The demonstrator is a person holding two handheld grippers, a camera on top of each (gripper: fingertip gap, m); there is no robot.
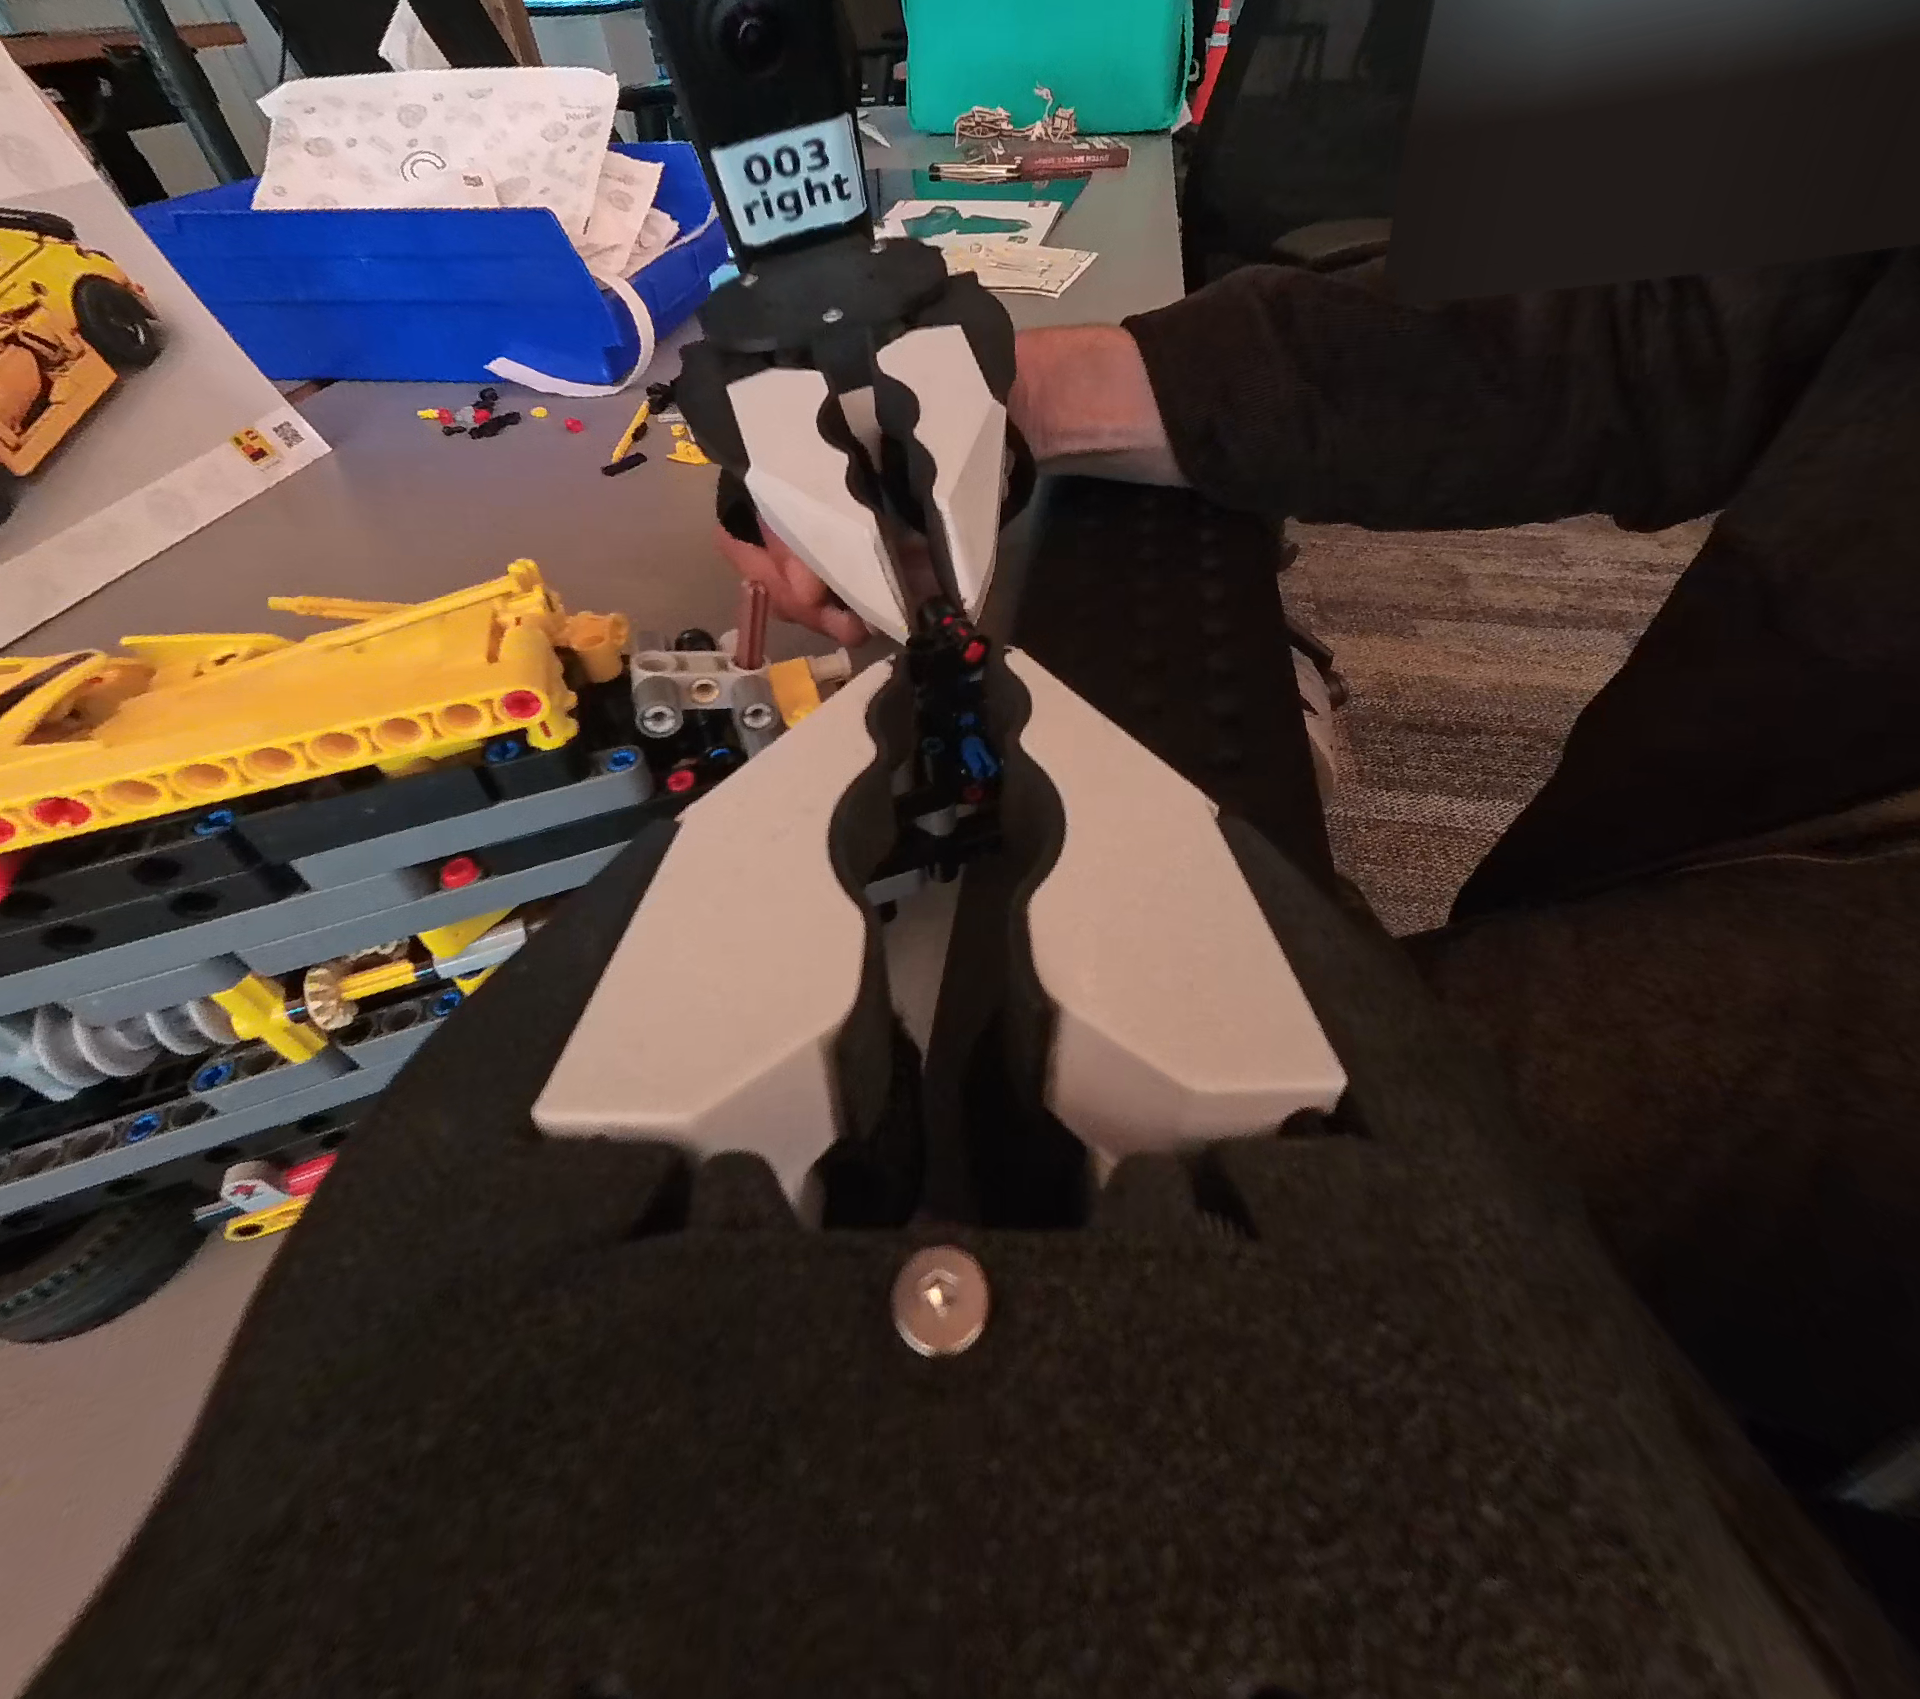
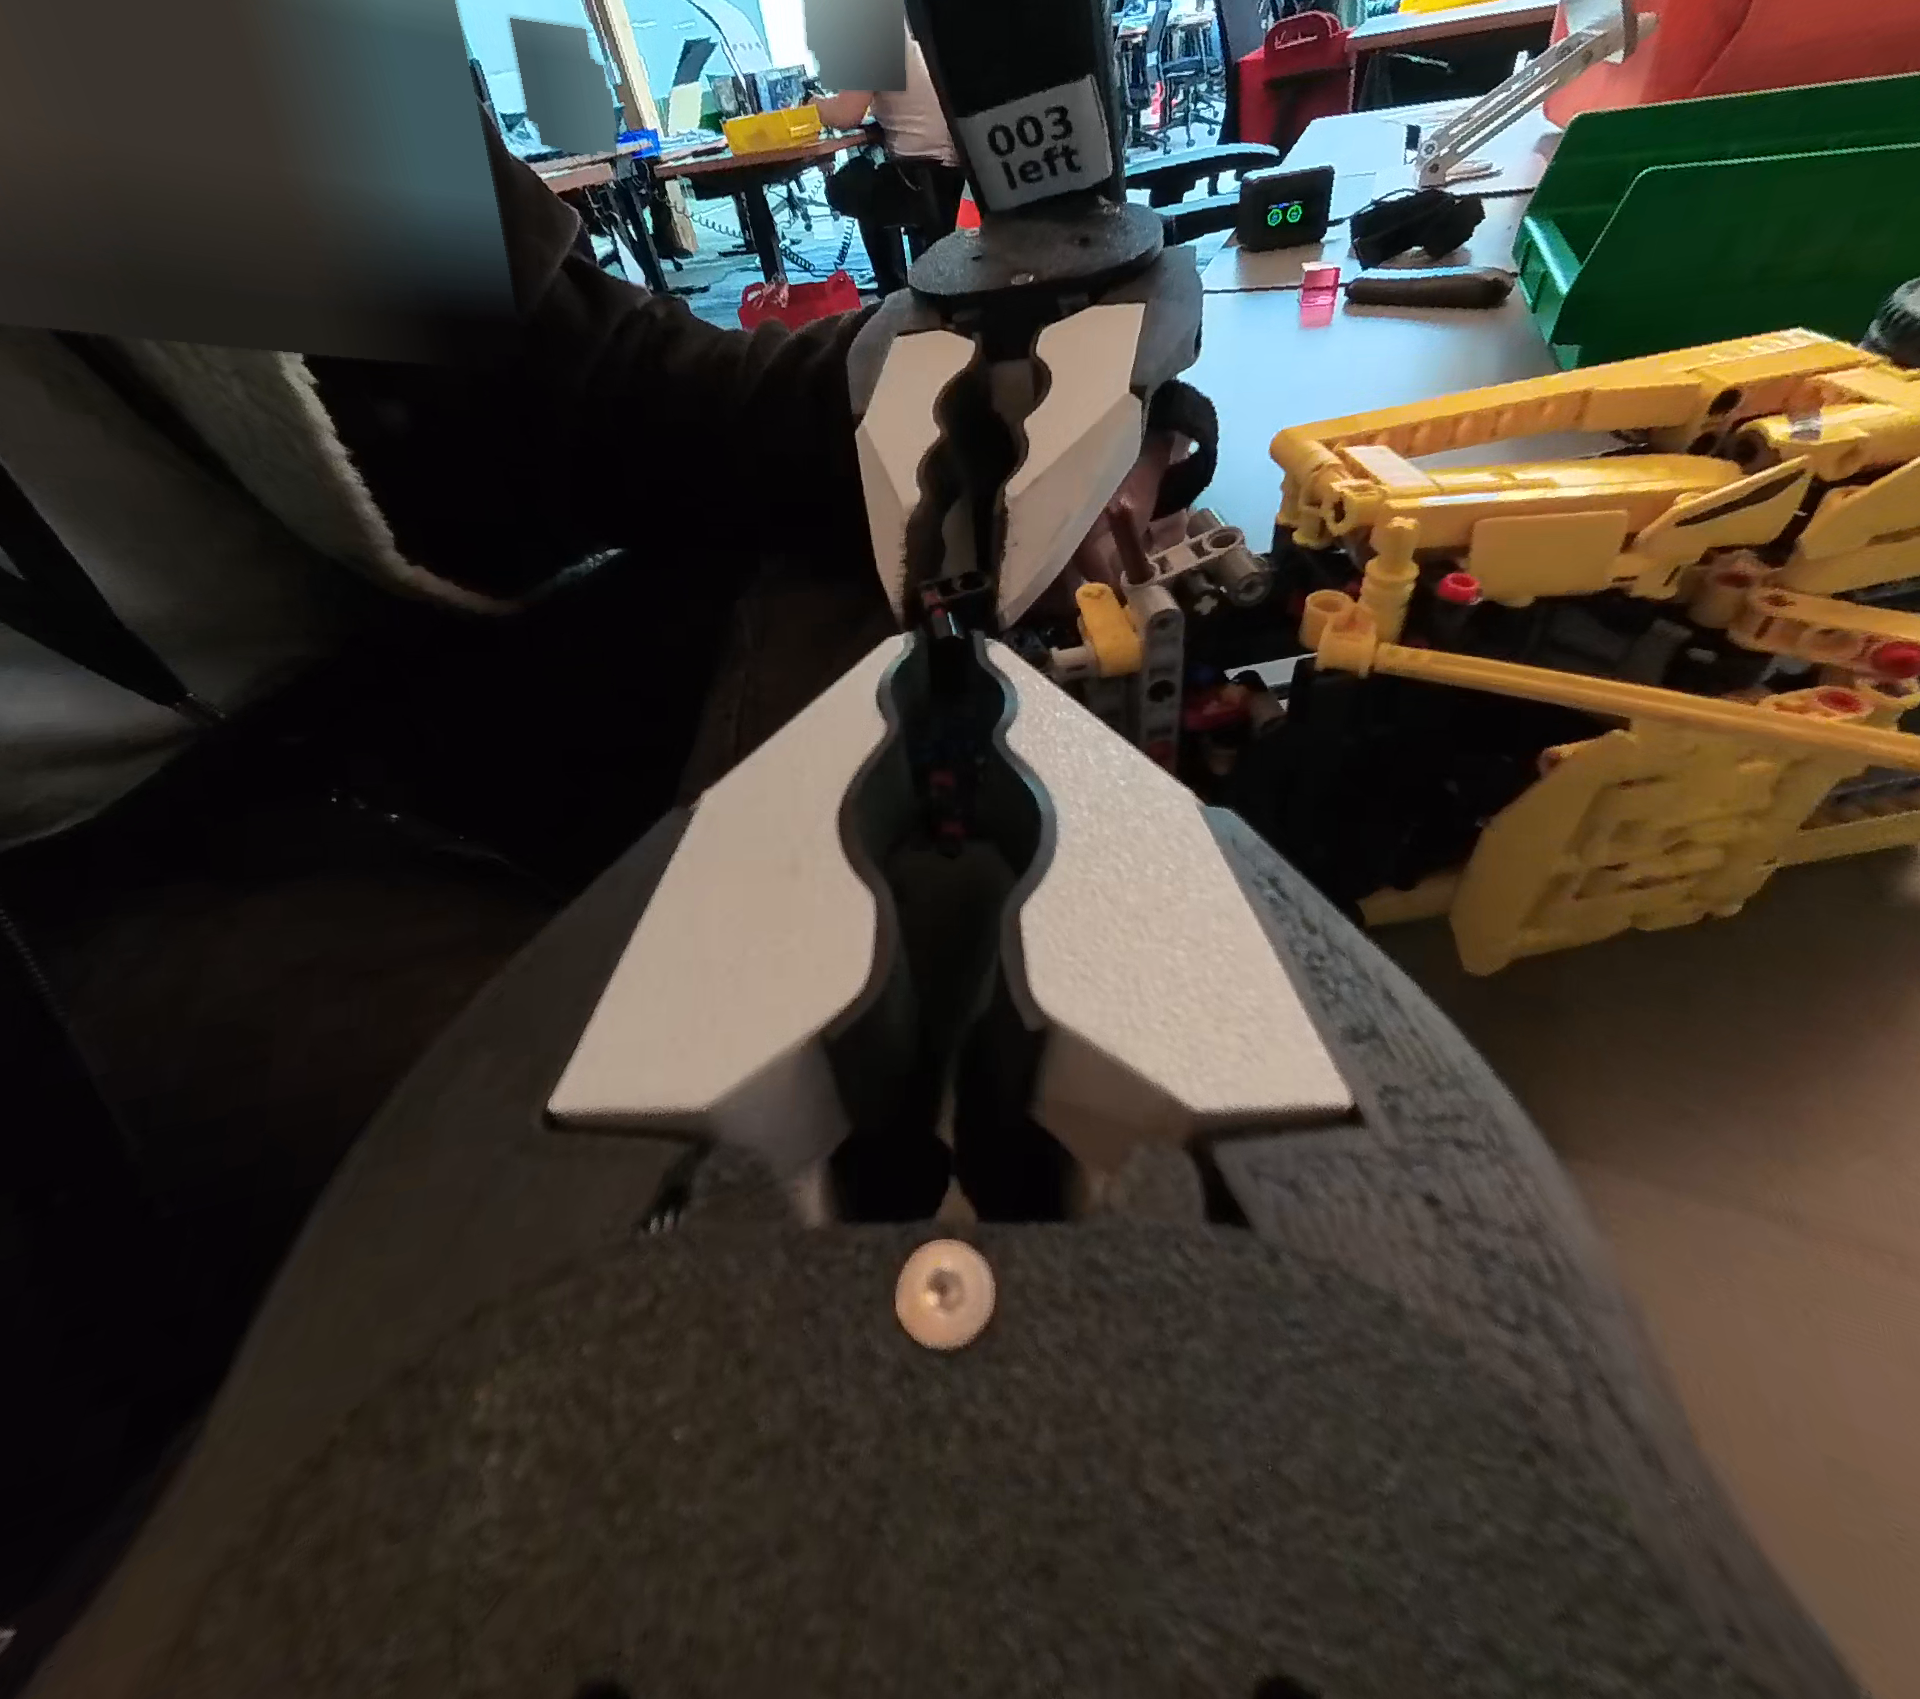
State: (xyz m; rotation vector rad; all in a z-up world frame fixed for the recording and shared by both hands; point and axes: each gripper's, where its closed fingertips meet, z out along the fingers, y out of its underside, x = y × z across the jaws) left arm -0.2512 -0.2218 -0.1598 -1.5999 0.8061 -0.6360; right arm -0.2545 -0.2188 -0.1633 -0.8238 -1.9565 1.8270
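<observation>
Nose to nose above the lap of a seated person, the left tool (image 1: 940, 662) and the right tool (image 2: 940, 641) each clamp one end of a small black brick assembly (image 1: 951, 745) studded with red and blue pins, their jaws drawn narrow on it. Just beside them a large yellow brick crane model (image 1: 281, 714) lies half built on the grey surface (image 1: 436, 506), wheels and gears exposed. Loose pieces (image 1: 488, 418), a blue bin (image 1: 416, 278) of printed bags and an instruction booklet (image 1: 125, 402) sit farther back; a green bin (image 2: 1714, 215) stands opposite.
</observation>
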